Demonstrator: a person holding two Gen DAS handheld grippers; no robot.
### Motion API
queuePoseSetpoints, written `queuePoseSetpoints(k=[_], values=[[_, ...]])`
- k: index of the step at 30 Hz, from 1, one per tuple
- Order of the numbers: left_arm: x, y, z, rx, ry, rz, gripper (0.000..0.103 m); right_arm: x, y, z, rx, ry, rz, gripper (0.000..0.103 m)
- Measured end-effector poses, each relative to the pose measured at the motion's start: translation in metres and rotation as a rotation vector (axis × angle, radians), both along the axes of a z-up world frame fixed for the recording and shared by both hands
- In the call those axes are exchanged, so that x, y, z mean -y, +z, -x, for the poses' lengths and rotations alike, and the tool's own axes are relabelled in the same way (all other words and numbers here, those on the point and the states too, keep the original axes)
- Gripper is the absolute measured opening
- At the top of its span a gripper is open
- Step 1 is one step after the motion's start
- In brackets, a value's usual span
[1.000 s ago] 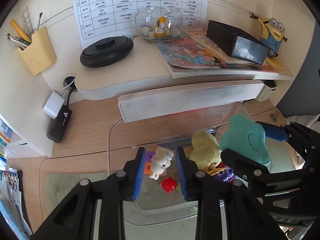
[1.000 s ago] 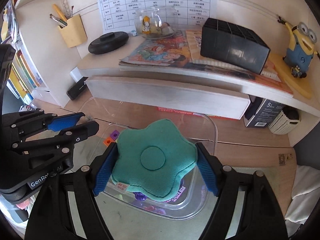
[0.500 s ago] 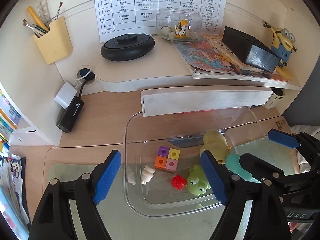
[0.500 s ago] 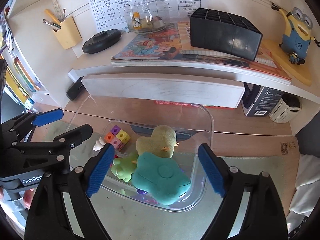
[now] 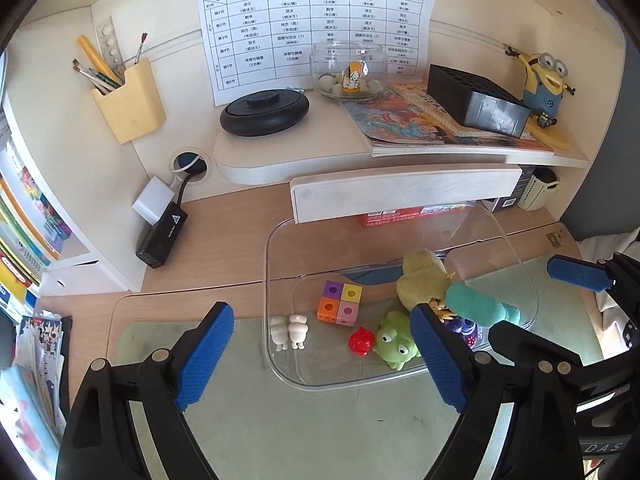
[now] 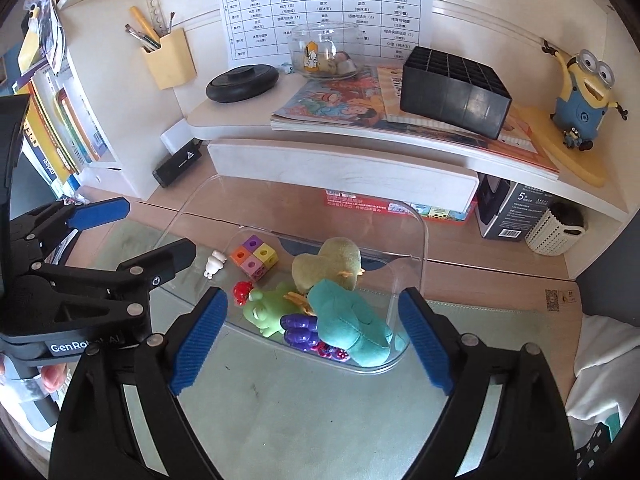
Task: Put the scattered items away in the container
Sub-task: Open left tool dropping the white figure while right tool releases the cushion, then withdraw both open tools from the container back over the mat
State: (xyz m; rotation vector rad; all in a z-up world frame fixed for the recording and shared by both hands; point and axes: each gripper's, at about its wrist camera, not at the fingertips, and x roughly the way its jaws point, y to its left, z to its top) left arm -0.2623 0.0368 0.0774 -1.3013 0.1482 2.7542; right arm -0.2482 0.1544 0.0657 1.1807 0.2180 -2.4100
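One clear plastic container is seen on the wooden desk, partly on a green mat. Inside it are counted: one white figurine, one block of four coloured cubes, one small red toy, one green frog, one yellow plush duck, one teal plush flower and one purple toy.

The left gripper has just been opened further; its blue pads are spread wide with nothing gripped. The right gripper is likewise held wide apart, empty, above the container's near edge.

On the white shelf behind, one glass jar, one black disc, one black grid box, a stack of picture books and one Minion figure are seen; one timetable sheet is fixed to the wall.
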Motion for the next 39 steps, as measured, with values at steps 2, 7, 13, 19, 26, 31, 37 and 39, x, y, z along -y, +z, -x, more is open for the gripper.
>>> queuePoseSetpoints(k=[2, 7, 13, 19, 26, 31, 37, 39], values=[[0.0, 0.0, -0.006, 0.001, -0.005, 0.005, 0.087, -0.001, 0.001, -0.006, 0.006, 0.002, -0.004, 0.086], [-0.001, -0.001, -0.018, 0.016, -0.009, 0.002, 0.087, -0.002, 0.001, -0.019, 0.013, 0.004, -0.012, 0.086], [-0.003, -0.006, -0.036, 0.007, -0.005, 0.049, 0.087, 0.002, -0.005, -0.038, 0.026, 0.034, -0.027, 0.086], [-0.001, -0.014, -0.049, 0.026, 0.009, 0.049, 0.087, 0.001, -0.016, -0.049, 0.057, 0.046, -0.021, 0.086], [-0.004, -0.02, -0.057, 0.032, 0.017, 0.042, 0.087, -0.001, -0.02, -0.058, 0.052, 0.046, -0.042, 0.086], [-0.006, -0.019, -0.06, 0.015, 0.02, 0.046, 0.087, -0.003, -0.021, -0.06, 0.053, 0.045, -0.037, 0.086], [-0.006, -0.02, -0.06, 0.007, 0.014, 0.042, 0.087, -0.006, -0.022, -0.061, 0.056, 0.044, -0.034, 0.086], [-0.006, -0.02, -0.061, 0.008, 0.013, 0.039, 0.087, -0.006, -0.022, -0.061, 0.056, 0.044, -0.033, 0.086]])
